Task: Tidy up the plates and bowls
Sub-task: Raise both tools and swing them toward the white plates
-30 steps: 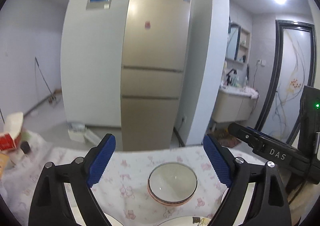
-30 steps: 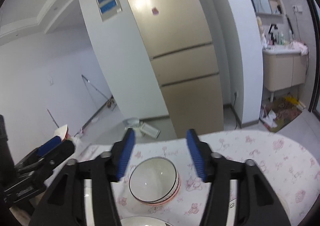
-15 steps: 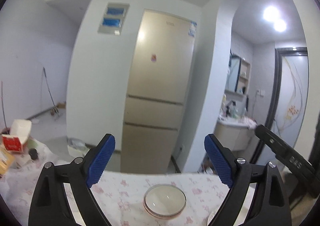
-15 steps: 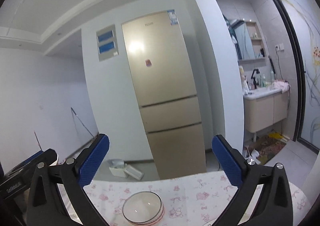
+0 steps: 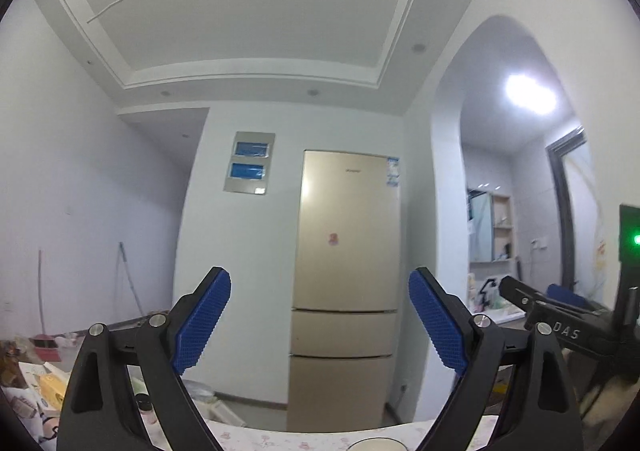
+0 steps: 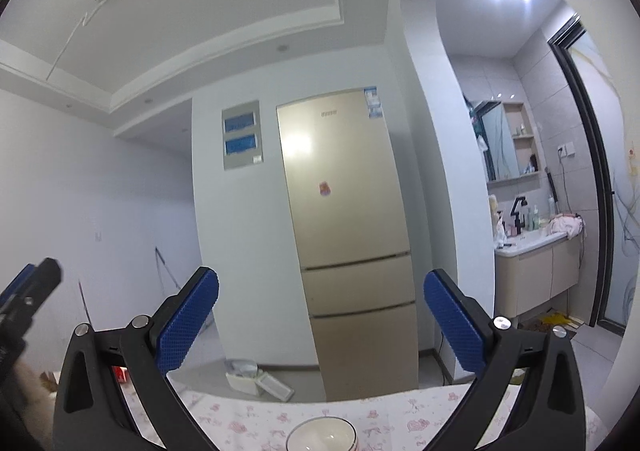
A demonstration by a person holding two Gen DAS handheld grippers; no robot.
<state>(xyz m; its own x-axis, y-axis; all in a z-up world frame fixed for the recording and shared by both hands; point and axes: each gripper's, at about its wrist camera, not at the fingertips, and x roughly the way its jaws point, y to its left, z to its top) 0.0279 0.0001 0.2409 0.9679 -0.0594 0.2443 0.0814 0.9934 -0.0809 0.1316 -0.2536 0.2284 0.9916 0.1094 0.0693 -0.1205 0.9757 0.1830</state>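
Note:
A stack of white bowls point(image 6: 322, 436) with a dark rim stands on the floral tablecloth point(image 6: 404, 417) at the bottom of the right wrist view. Only its far rim point(image 5: 376, 444) shows at the bottom edge of the left wrist view. My left gripper point(image 5: 320, 325) is open and empty, raised well above the table and tilted up toward the fridge. My right gripper point(image 6: 321, 325) is open and empty, also raised above the bowls. The right gripper's body point(image 5: 568, 325) shows at the right of the left wrist view. No plates are in view.
A gold fridge point(image 5: 346, 283) stands against the far wall beyond the table. Boxes and packets point(image 5: 44, 391) lie at the table's left end. A white box point(image 6: 258, 381) lies on the floor. A bathroom vanity point(image 6: 536, 271) is at the right.
Both grippers have risen and tilted upward, so the bowls and table dropped to the bottom of both views. The right gripper's jaws opened wider than a second ago.

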